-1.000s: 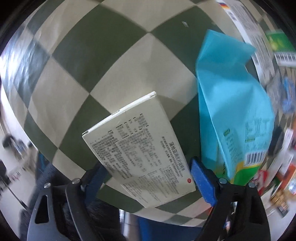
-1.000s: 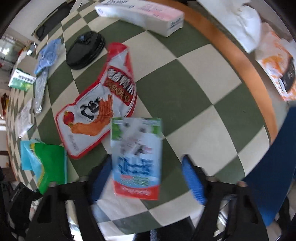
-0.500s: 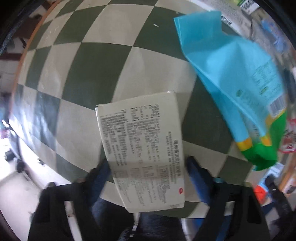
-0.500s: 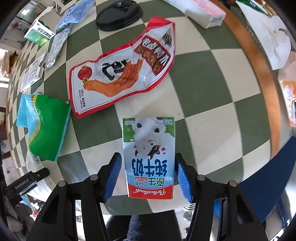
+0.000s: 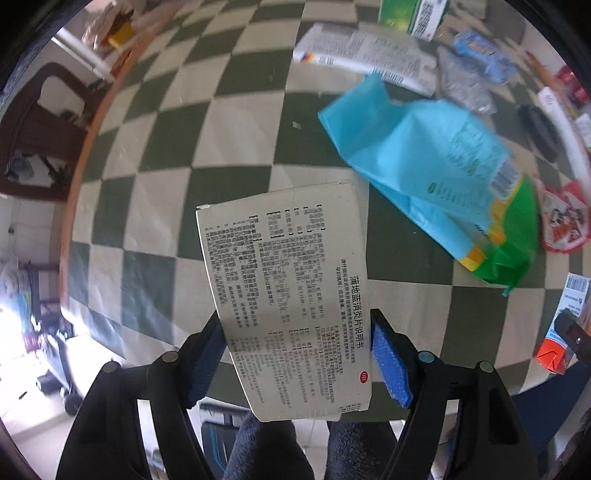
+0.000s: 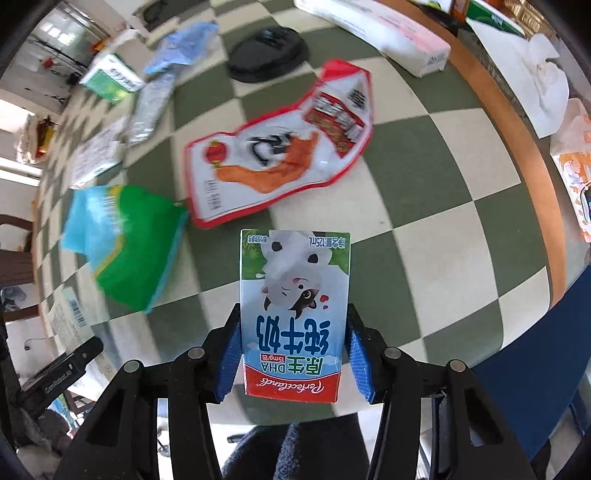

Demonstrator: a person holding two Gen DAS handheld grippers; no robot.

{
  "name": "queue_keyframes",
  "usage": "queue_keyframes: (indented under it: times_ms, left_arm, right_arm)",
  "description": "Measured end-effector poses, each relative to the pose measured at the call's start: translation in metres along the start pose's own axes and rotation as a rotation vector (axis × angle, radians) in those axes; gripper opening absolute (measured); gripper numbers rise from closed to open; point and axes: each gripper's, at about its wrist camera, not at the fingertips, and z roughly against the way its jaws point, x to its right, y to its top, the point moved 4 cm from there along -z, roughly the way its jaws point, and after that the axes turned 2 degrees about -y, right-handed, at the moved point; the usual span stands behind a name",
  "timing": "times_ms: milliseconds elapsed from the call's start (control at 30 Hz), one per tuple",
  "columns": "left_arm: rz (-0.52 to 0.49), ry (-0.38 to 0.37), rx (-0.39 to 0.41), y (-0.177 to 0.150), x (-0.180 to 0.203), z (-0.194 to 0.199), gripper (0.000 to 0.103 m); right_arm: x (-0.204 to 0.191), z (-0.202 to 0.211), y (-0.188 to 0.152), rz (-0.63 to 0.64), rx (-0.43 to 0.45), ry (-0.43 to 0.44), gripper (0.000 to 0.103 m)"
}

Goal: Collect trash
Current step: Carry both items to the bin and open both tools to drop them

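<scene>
My left gripper point(image 5: 295, 354) is shut on a flat white medicine box point(image 5: 284, 280) printed with black text, held above the checkered table point(image 5: 207, 136). My right gripper point(image 6: 293, 354) is shut on a small milk carton point(image 6: 293, 299) with a cow picture, lifted above the table point(image 6: 417, 177). A blue and green bag point(image 5: 439, 177) lies to the right of the left gripper; it also shows in the right wrist view point(image 6: 125, 240). A red and white snack wrapper point(image 6: 280, 162) lies beyond the carton.
A black lid point(image 6: 267, 53), a long white and pink box point(image 6: 384, 33), a green and white box point(image 6: 110, 77), clear and blue wrappers point(image 6: 159, 92) and a white box point(image 5: 362, 59) lie farther back. The table's wooden edge point(image 6: 517, 122) runs along the right.
Both grippers have lifted and pulled back with their items. The right gripper closed fully on the milk carton. More of the table shows in the left wrist view.
</scene>
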Motion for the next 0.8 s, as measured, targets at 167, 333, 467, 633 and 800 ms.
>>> queue_keyframes:
  times_ms: [167, 333, 467, 633, 800]
  left_arm:
    - [-0.037, -0.07, 0.068, -0.016, -0.012, 0.037, 0.072]
    - [-0.095, -0.137, 0.126, -0.061, -0.054, 0.067, 0.072]
    - [-0.137, -0.174, 0.143, -0.101, -0.109, 0.07, 0.072]
    - [-0.15, -0.2, 0.076, -0.158, -0.149, 0.026, 0.072]
    - [-0.136, -0.245, -0.055, -0.177, -0.192, -0.071, 0.072]
  right_arm:
    - [-0.028, 0.035, -0.031, 0.019, 0.045, 0.049, 0.052]
    - [-0.06, 0.093, -0.062, 0.028, 0.093, 0.085, 0.052]
    - [-0.091, 0.113, -0.114, 0.008, 0.128, 0.108, 0.052]
    - [-0.12, 0.091, -0.203, -0.011, 0.123, 0.119, 0.052]
    - [-0.127, 0.03, -0.266, -0.06, 0.004, 0.13, 0.052]
